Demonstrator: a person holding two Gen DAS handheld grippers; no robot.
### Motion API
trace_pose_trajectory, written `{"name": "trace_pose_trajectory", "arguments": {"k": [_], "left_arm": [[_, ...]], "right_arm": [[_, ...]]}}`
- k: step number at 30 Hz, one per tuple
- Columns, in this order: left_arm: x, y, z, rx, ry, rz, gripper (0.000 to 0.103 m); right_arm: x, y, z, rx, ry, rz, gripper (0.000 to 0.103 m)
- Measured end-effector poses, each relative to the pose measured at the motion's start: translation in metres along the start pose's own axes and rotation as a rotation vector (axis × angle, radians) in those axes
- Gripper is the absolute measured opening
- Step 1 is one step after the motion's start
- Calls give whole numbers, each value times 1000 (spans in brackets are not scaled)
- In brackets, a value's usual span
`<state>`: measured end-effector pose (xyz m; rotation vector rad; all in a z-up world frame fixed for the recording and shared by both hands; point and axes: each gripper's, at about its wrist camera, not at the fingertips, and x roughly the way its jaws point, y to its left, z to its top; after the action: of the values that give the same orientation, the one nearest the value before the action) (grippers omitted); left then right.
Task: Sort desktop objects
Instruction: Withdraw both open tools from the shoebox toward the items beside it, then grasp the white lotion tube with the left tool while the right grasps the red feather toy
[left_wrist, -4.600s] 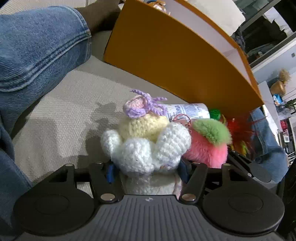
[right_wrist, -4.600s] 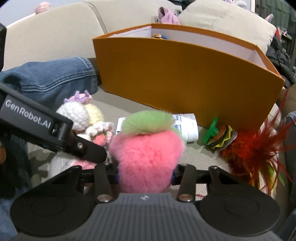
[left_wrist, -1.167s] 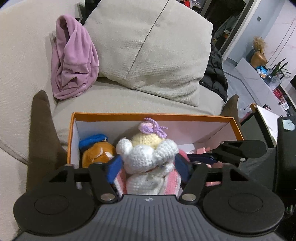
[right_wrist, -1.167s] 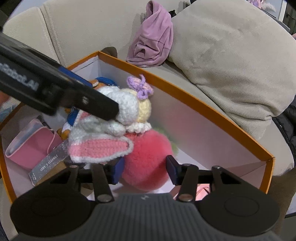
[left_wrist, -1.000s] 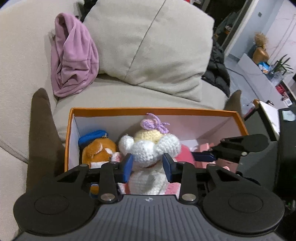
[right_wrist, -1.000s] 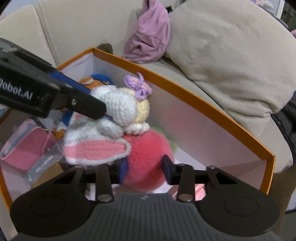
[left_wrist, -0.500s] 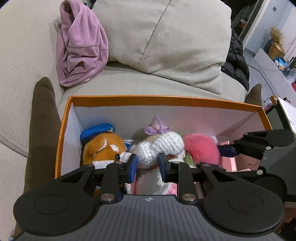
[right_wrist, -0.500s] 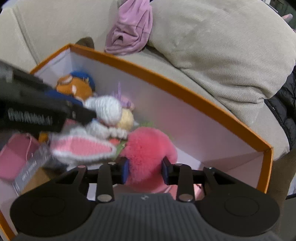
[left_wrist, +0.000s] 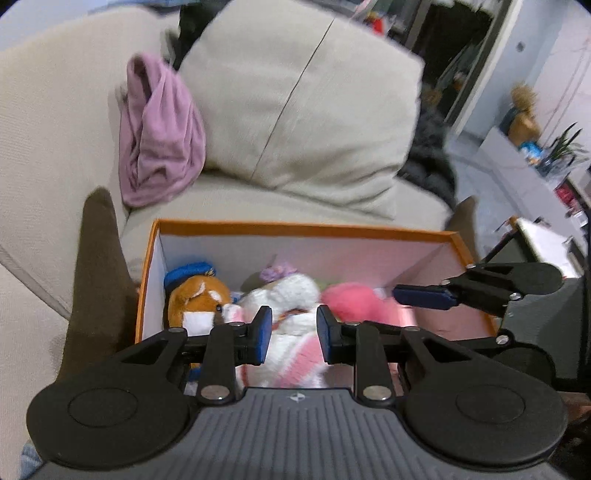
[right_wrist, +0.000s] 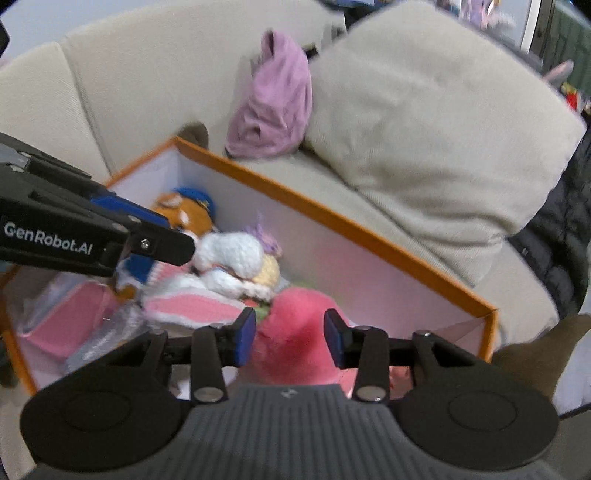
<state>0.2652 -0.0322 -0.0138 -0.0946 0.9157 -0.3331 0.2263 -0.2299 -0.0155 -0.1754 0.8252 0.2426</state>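
Orange box, left wrist view: I see the orange box (left_wrist: 306, 226) on the beige sofa (left_wrist: 44, 122), open at the top, white inside.
Left gripper: my left gripper (left_wrist: 293, 334) hangs over the near side of the box, its jaws a narrow way apart. They closed in over the last second and now grip nothing; the crochet doll (left_wrist: 284, 295) lies in the box beyond and below the blue pads (left_wrist: 263, 332), free of them.
Box contents: a brown plush with a blue cap (left_wrist: 195, 291) sits at the left end, the doll in the middle, the pink fluffy ball (left_wrist: 351, 301) just right of it.
Other gripper: the right gripper's finger reaches in over the right end of the box.
Behind: a purple cloth (left_wrist: 159, 136) and a large cushion (left_wrist: 306, 110) rest against the sofa back.

Right wrist view: my right gripper (right_wrist: 290, 338) is over the box (right_wrist: 332, 218).
Right gripper state: its jaws have just been opening; the pink ball (right_wrist: 295, 332) shows between them, and the pads (right_wrist: 245, 334) look clear of it, though blur makes this hard to judge.
Doll: it lies on its side left of the ball, touching it.
Left gripper here: its black finger (right_wrist: 110, 236) crosses from the left above the brown plush (right_wrist: 184, 214).
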Motion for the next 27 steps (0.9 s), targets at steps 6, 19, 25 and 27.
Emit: {"name": "trace_pose_trajectory", "arguments": {"k": [6, 19, 25, 27], "left_arm": [[-55, -22, -27, 49, -74, -90, 29], [-89, -46, -129, 140, -13, -180, 55], [-69, -44, -165, 135, 36, -121, 64], [-59, -42, -173, 135, 25, -103, 71]], "right_arm": [[-69, 10, -26, 58, -198, 24, 43], [-126, 38, -140, 260, -232, -29, 53], [-96, 19, -187, 426, -111, -124, 55], [-91, 11, -194, 477, -102, -139, 58]]}}
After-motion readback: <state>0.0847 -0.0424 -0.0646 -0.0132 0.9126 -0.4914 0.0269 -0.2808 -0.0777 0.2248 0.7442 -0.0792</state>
